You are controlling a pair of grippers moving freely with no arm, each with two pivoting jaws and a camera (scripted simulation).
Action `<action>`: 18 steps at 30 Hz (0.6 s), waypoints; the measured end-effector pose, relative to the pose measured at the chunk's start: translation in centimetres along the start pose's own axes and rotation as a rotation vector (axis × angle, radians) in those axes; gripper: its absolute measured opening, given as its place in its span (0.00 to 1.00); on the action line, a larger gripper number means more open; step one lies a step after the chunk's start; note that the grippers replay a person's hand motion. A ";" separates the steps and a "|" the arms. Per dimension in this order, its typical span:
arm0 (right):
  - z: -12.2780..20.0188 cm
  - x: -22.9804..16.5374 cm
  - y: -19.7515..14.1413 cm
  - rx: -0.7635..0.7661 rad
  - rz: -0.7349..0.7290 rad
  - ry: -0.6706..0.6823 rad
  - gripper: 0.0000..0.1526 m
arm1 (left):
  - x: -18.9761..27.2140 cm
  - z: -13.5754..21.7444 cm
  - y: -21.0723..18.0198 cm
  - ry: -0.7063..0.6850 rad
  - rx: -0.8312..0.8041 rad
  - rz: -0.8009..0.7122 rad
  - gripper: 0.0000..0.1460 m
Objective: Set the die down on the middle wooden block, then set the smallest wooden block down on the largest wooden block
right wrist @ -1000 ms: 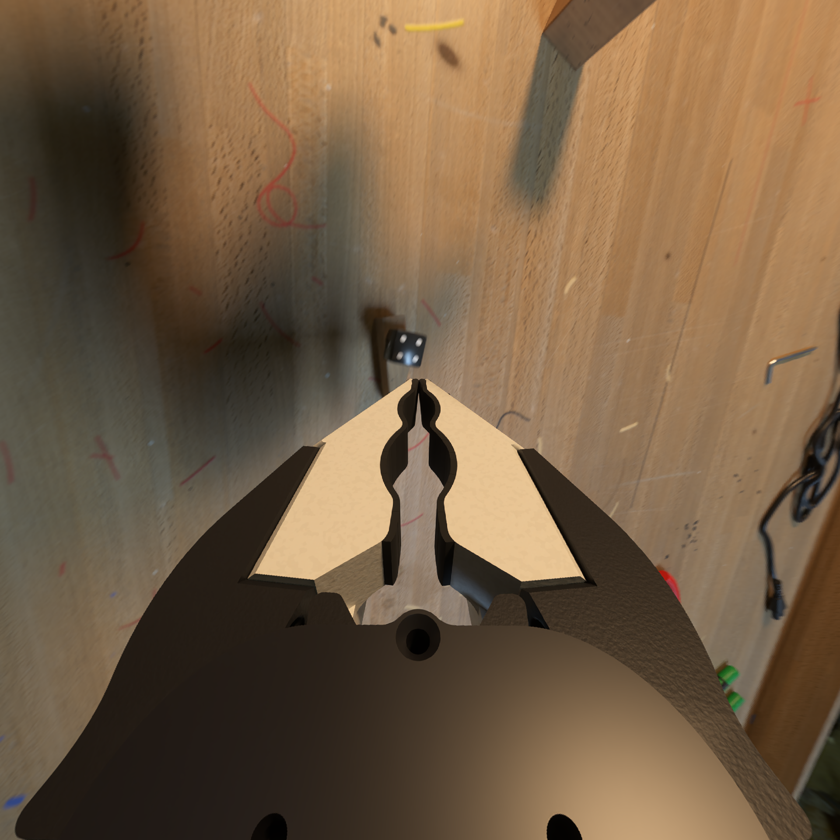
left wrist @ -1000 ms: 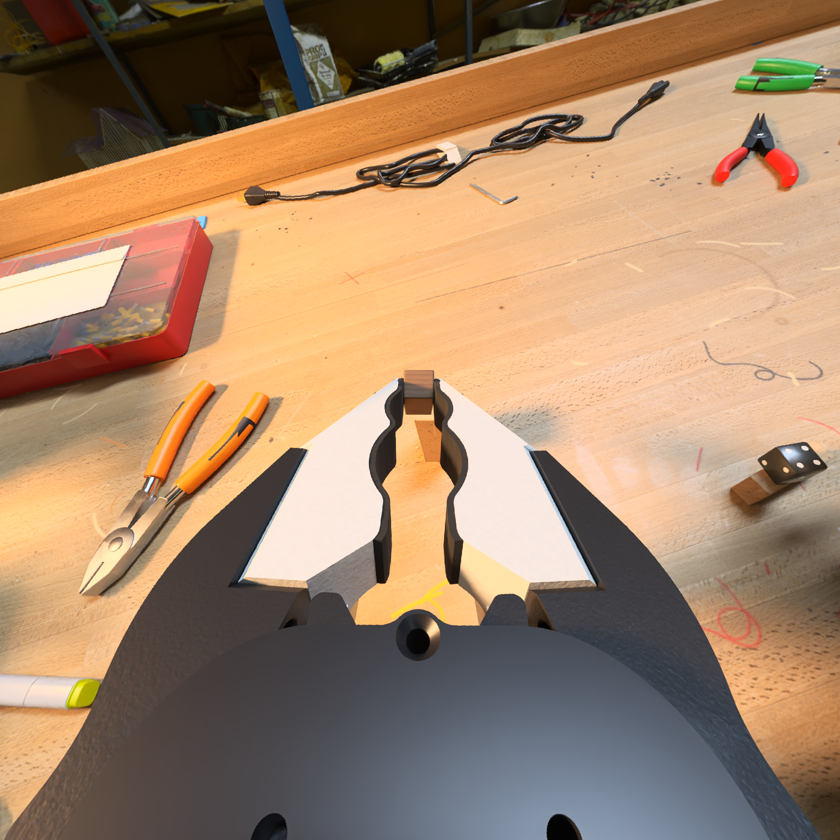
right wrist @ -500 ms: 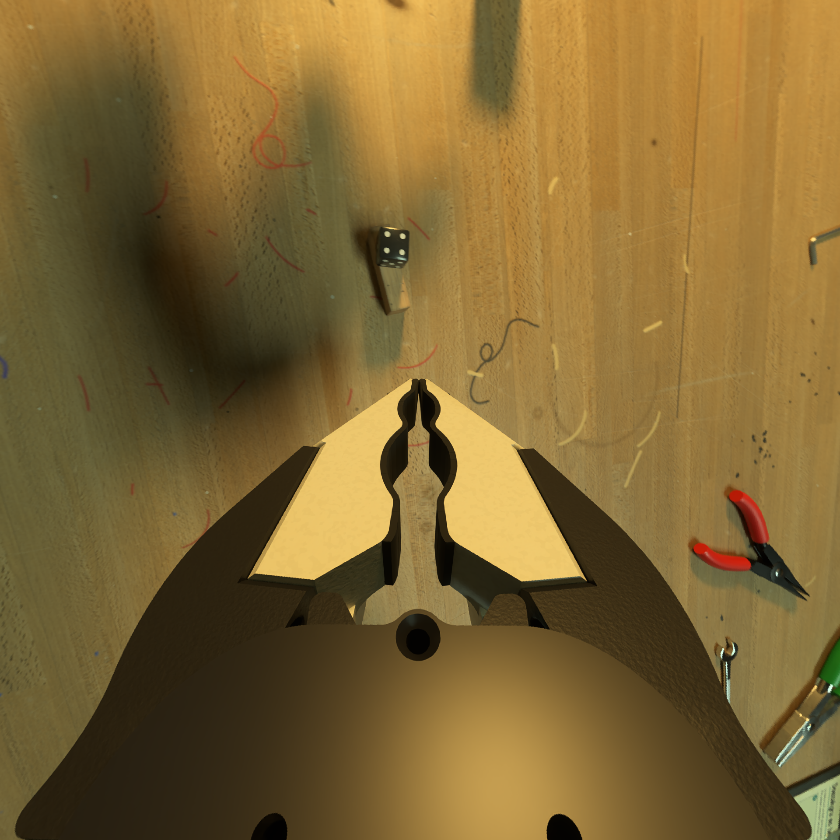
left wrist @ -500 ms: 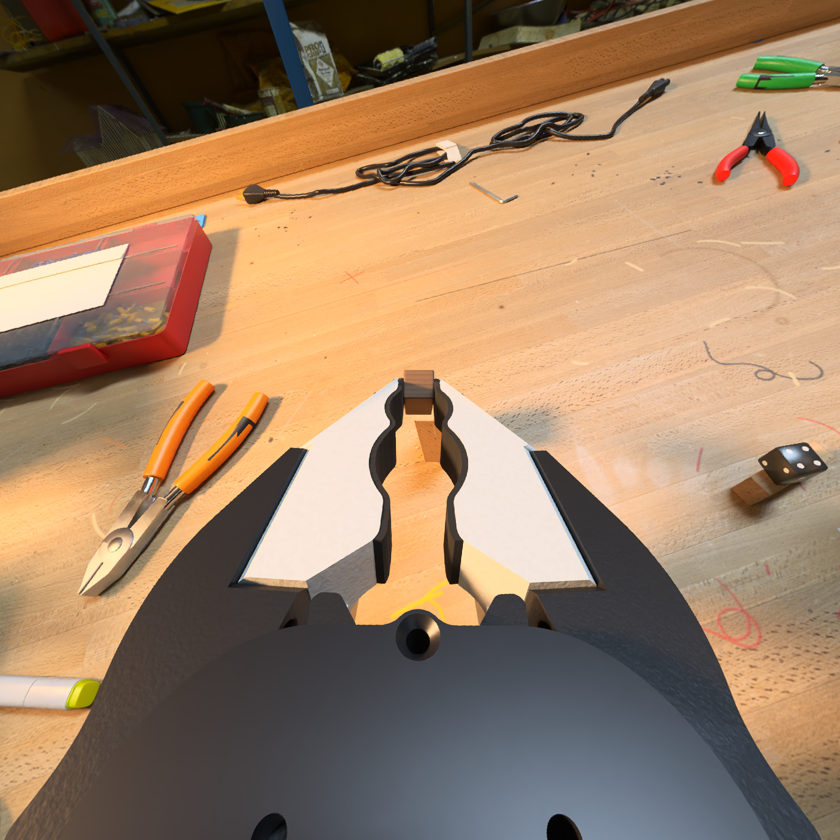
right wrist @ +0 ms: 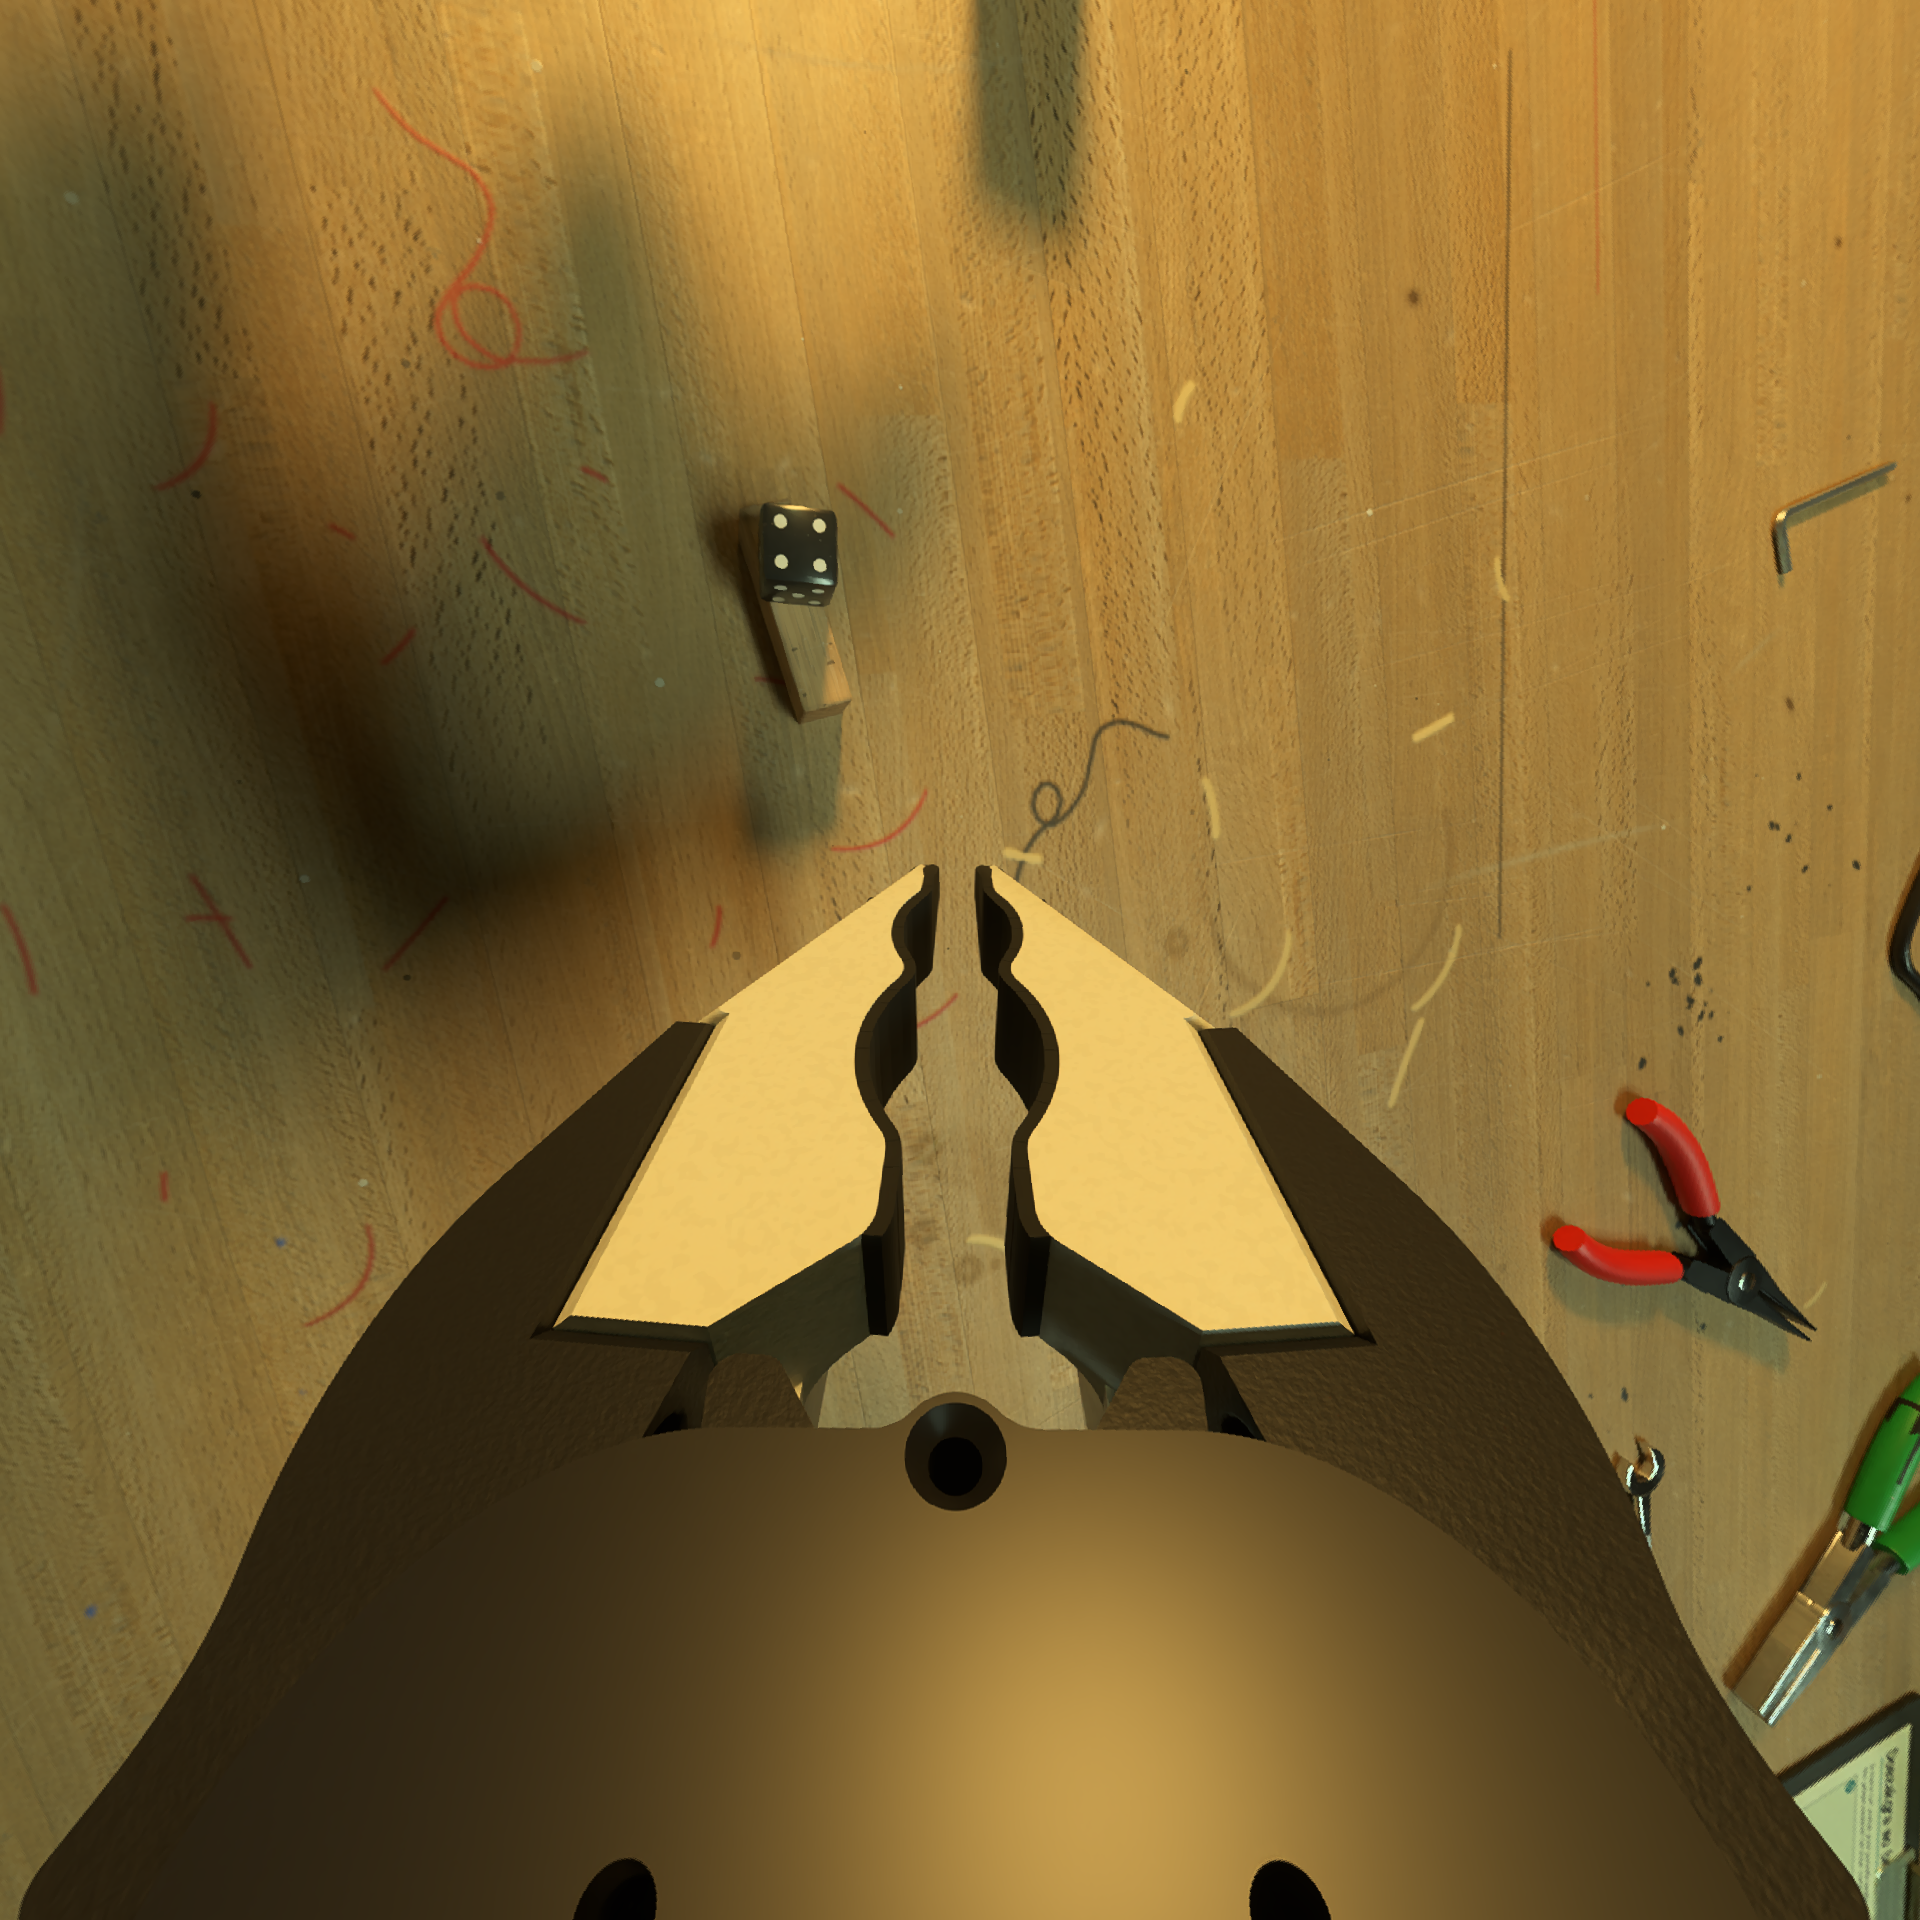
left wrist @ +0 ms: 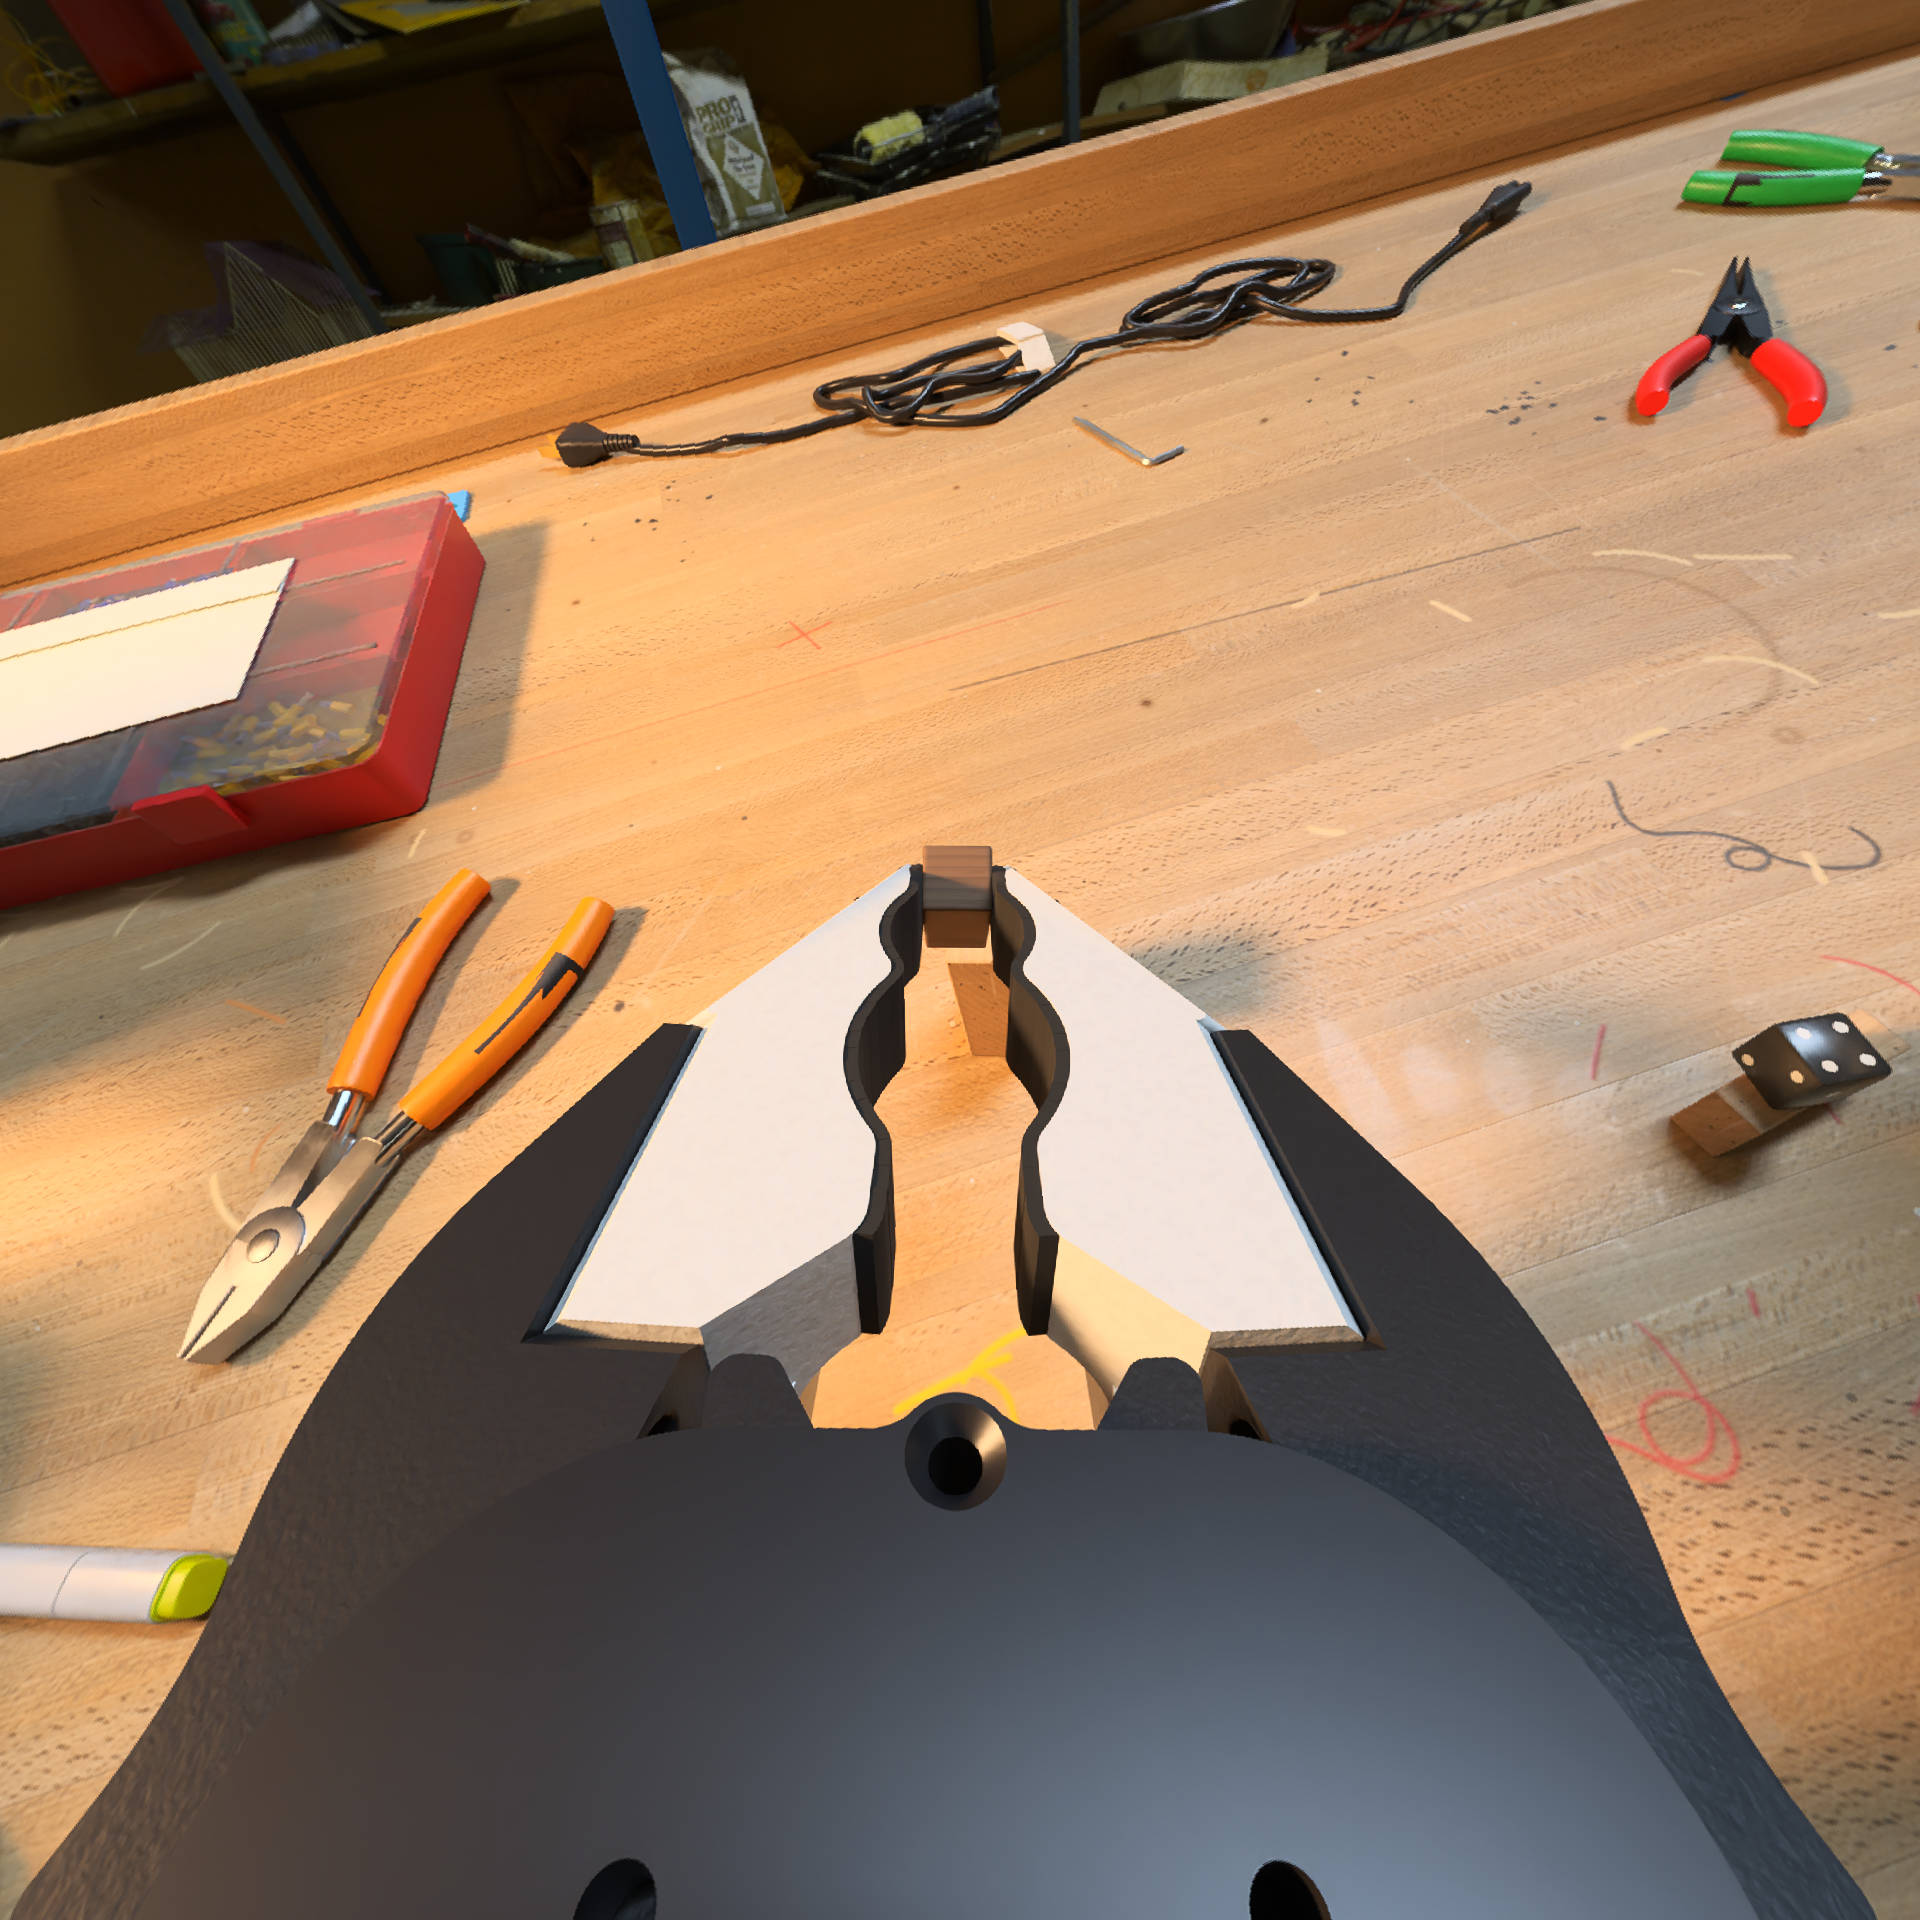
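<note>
My left gripper is shut on the smallest wooden block, a small brown cube held at the fingertips above the bench. A pale wooden block shows between the fingers just below it; most of it is hidden. The black die rests on one end of the thin middle wooden block at the right. In the right wrist view the die sits on the far end of that block. My right gripper hovers behind them, slightly open and empty.
A red organiser case and orange pliers lie at the left, with a marker nearer. A black cable, a hex key, red-handled pliers and a green-handled tool lie by the raised back rail.
My right gripper has drawn back from the die on the block, and its fingers have parted a little. My left gripper holds still with the small block.
</note>
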State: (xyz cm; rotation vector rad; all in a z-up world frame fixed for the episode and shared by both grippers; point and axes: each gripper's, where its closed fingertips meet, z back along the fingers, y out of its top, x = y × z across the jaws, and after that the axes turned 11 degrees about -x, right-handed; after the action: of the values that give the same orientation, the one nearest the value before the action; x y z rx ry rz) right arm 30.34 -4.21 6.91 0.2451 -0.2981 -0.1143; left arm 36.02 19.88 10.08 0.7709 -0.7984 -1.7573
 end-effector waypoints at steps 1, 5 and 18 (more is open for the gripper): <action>-0.1 0.0 0.0 -0.002 0.000 -0.002 0.06 | 0.0 0.0 0.0 0.000 0.000 0.000 0.08; -0.3 0.1 0.3 0.005 0.009 -0.015 0.12 | 0.0 0.0 0.0 -0.001 0.000 0.000 0.08; -2.3 -1.9 3.9 0.020 0.227 -0.060 0.23 | 0.0 0.0 0.0 0.000 0.004 0.001 0.08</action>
State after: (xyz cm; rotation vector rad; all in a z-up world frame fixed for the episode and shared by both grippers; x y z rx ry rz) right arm 29.57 0.35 5.23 0.2262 -0.3848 0.1053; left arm 35.99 19.87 10.12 0.7728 -0.8028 -1.7554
